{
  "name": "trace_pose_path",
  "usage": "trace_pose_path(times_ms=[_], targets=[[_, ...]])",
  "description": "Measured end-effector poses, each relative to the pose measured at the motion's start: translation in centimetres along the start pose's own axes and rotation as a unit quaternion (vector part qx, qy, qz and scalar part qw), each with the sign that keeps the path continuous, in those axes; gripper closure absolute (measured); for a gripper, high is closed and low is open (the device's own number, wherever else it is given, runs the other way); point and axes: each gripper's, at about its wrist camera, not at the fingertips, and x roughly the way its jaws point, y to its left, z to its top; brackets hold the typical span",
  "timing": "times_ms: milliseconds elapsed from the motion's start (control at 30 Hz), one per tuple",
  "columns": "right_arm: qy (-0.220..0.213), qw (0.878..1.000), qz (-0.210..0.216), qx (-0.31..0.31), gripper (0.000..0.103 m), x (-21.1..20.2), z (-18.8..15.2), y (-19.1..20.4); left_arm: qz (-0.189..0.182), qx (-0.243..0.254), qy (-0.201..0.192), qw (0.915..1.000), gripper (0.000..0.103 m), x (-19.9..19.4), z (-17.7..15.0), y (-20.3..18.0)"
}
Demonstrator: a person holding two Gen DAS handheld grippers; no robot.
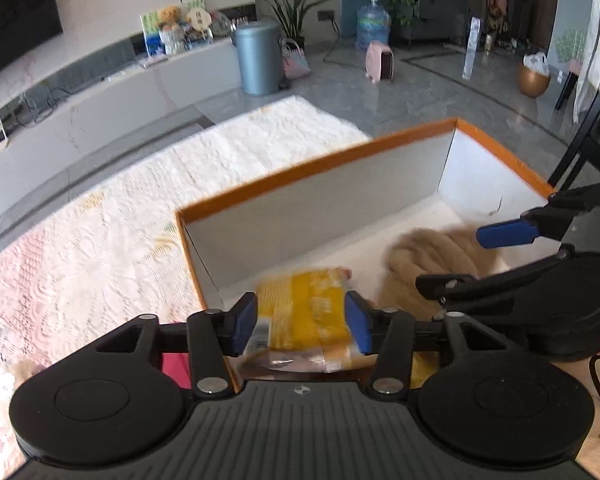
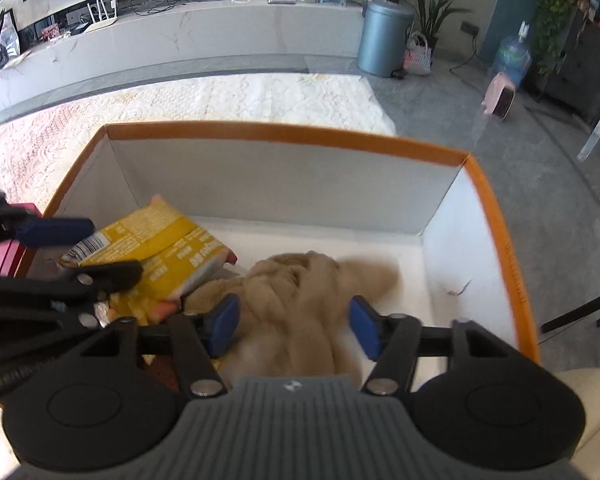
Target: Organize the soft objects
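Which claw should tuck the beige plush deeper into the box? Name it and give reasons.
Right. The right claw hangs open directly over the beige plush in the orange-rimmed box. The left claw is open over the yellow packet beside it, so it would probably have to cross over.

A home living room. A dark television screen [image 1: 16,12] is hanging above a long pale media console [image 2: 204,36], which is carrying a teddy bear [image 1: 169,17] and framed cards. A lace-patterned cloth [image 1: 112,232] is covering the near surface. Potted plants [image 1: 290,8], a lidded bin [image 2: 384,38], a water jug [image 2: 512,58] and a woven bag [image 2: 418,56] are standing on the glossy grey tiled floor [image 1: 420,92].
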Motion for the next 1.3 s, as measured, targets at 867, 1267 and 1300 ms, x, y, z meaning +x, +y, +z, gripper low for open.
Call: trace_pose_path(times_ms=[867, 1267, 1300], targets=[[-0.18, 0.982, 0.06, 0.018, 0.027, -16.1, -8.3, 9.6, 0.054, -0.109, -0.15, 0.9812, 0.038, -17.9, -11.8, 5.2], [-0.171, 0.976, 0.133, -0.004, 0.027, -15.3, -12.4, 19.1, 0.12, -0.229, -0.097, 0.9611, 0.039, -19.4, -21.7, 12.1], [-0.168, 0.977, 0.131, -0.012, 0.027, -15.0, -12.8, 19.8, 0.115, -0.237, -0.098, 0.9596, 0.039, -19.3, -22.2, 12.5]])
